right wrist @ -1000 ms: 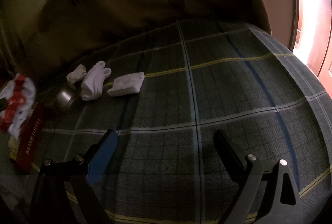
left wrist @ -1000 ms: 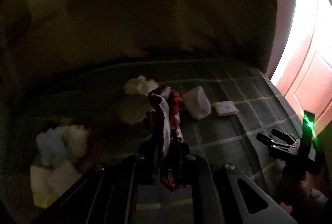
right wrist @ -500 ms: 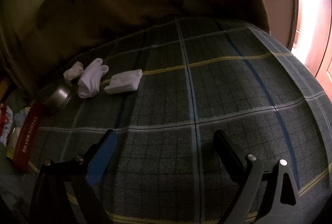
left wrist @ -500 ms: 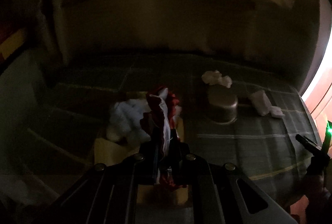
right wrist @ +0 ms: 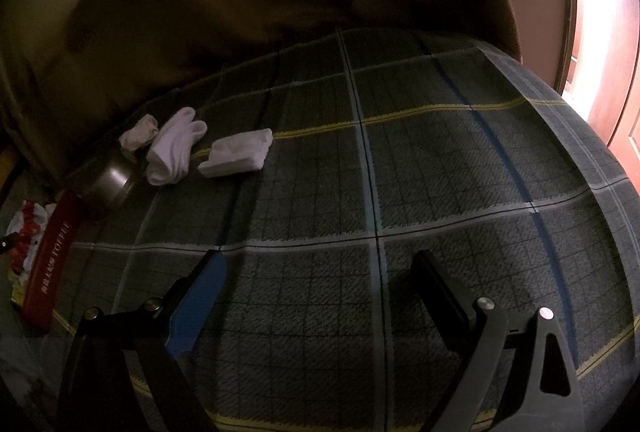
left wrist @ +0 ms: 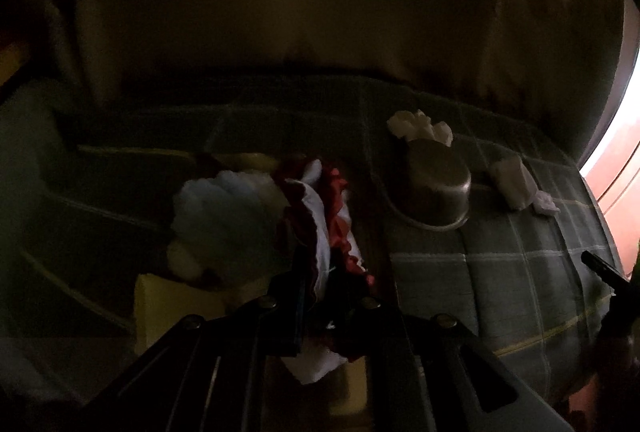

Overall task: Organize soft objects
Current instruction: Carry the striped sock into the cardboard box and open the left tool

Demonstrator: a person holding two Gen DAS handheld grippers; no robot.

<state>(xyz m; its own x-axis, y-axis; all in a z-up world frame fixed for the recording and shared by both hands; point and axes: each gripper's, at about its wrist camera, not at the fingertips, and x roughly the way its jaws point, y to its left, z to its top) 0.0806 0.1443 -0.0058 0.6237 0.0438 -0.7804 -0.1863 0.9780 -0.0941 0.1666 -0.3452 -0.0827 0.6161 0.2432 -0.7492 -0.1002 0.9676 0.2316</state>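
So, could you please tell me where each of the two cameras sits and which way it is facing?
Left wrist: on the left gripper, looking along its fingers, shut on a red-and-white cloth, toward a pile of pale soft items and a metal bowl.
Right wrist: on the right gripper, open and empty, looking across the plaid blanket at three white socks.
Shared: the bowl, the socks, the blanket and the cloth appear in both.

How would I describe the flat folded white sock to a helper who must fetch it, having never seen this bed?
Start at the plaid blanket and find the steel bowl near its far left. Three white socks lie beside it. Take the folded sock, the one farthest from the bowl: a flat rectangle, whereas the others are rolled or crumpled.
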